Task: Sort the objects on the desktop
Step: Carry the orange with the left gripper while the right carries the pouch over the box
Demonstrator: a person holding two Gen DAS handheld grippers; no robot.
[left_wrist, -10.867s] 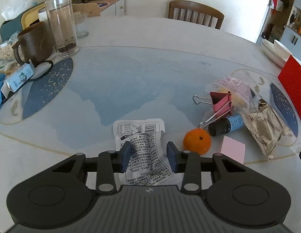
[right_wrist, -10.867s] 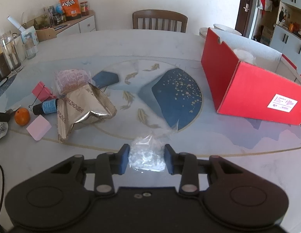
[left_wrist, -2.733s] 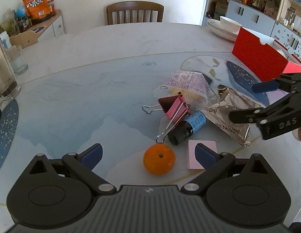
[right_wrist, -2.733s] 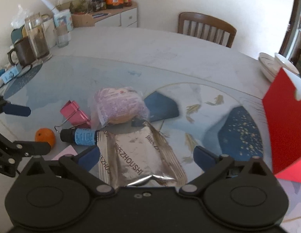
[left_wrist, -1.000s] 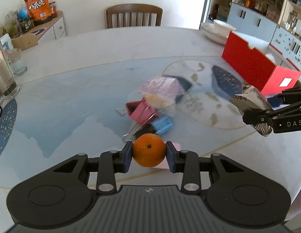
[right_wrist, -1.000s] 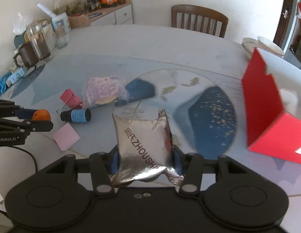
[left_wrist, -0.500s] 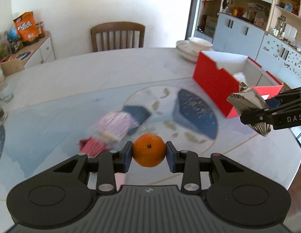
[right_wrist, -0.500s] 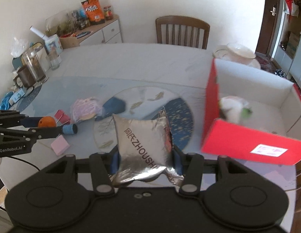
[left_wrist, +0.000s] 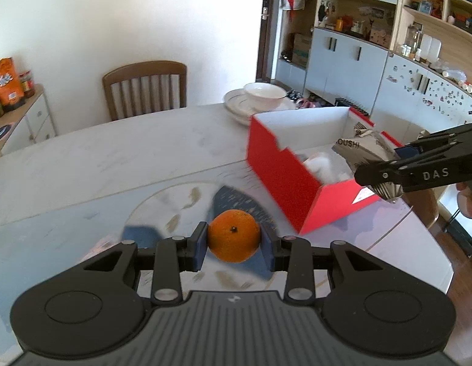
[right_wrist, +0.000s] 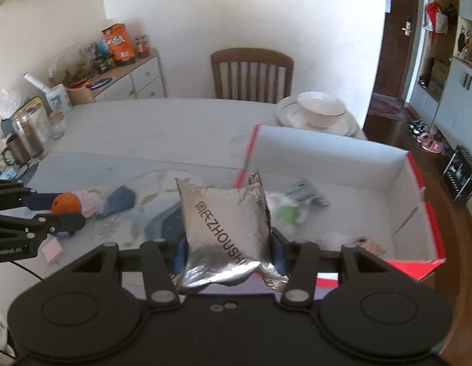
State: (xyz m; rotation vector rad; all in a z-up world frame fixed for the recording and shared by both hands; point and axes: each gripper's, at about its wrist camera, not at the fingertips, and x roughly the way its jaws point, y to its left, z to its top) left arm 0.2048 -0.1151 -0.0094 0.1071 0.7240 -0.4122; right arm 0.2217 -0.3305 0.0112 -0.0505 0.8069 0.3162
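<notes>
Both loads are on their way to the red box [left_wrist: 281, 167]: the right gripper [right_wrist: 228, 254] clamps the foil packet [right_wrist: 223, 213] over its near rim, while the left gripper [left_wrist: 233, 245] clamps the orange [left_wrist: 234, 235] short of it. Next, I'd judge, comes release inside.

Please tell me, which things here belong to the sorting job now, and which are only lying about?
In the job:
- orange, gripped in the left tool
- silver foil packet, gripped in the right tool
- red box, open, some items already inside

Lying about:
- bowl on plates
- wooden chair
- glass jar
- orange snack bag
</notes>
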